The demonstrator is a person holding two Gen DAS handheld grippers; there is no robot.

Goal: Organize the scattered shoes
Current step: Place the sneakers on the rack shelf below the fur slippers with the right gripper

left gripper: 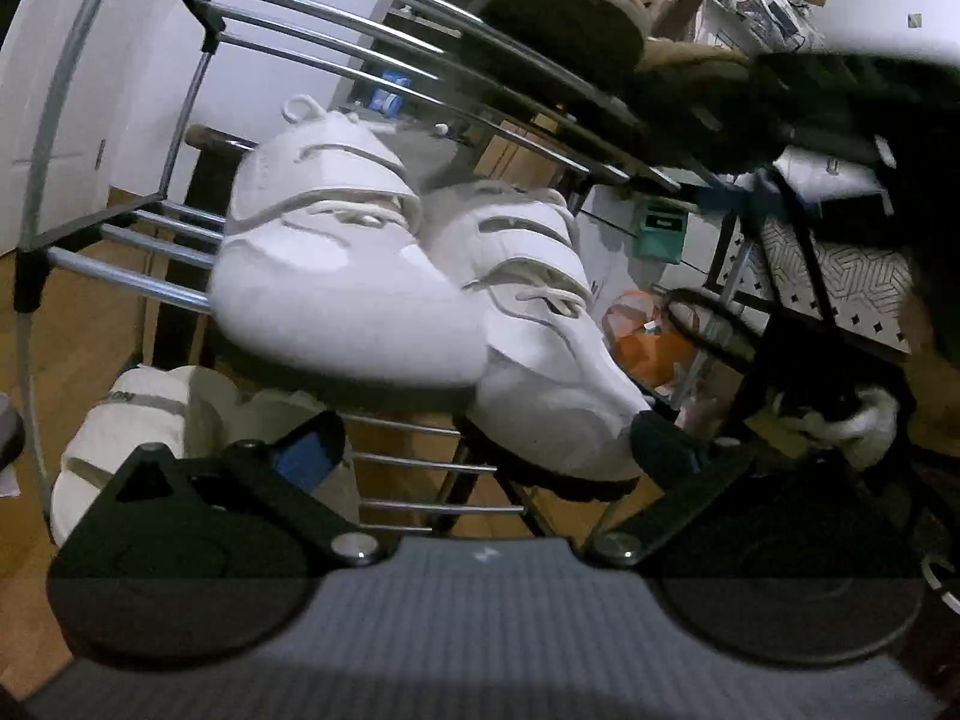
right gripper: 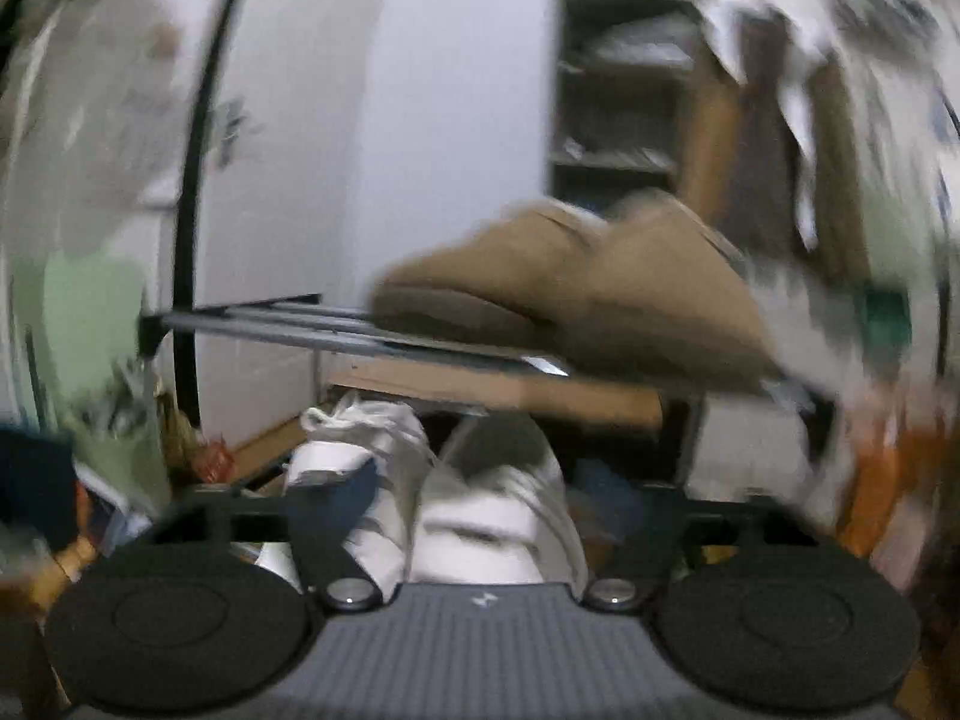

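The left gripper (left gripper: pixel 483 450) hangs in front of the metal shoe rack (left gripper: pixel 336 42) with its jaws spread wide; nothing sits between them, though its right finger (left gripper: pixel 663 444) overlaps the toe of the right-hand white sneaker (left gripper: pixel 540 324) in the left wrist view, and whether it touches cannot be told. That sneaker lies on the middle tier with its toe jutting past the front rail toward 5 o'clock. Its mate, the left-hand white sneaker (left gripper: pixel 336 264), sits just beside it at 10 o'clock, the two touching. A third white shoe (left gripper: pixel 120 438) rests on the level below, at 8 o'clock. On the top tier, at 1 o'clock, are the brown slippers (left gripper: pixel 558 18).

The right wrist view is badly smeared. The right gripper (right gripper: pixel 480 510) shows its jaws partly apart with no object pressed between the pads; the white pair lies beyond them at 6 o'clock, and the brown slippers (right gripper: pixel 576 282) fill the top tier at 1 o'clock.

The main risk, as a judgement, is the overhanging sneaker: a brush from the finger at its toe could tip it off the rail and onto the floor. The slippers also look perched near the front rods, so a careless sweep of the right gripper below or past them could knock one down. The blur suggests fast travel, which makes any such contact harder to avoid.
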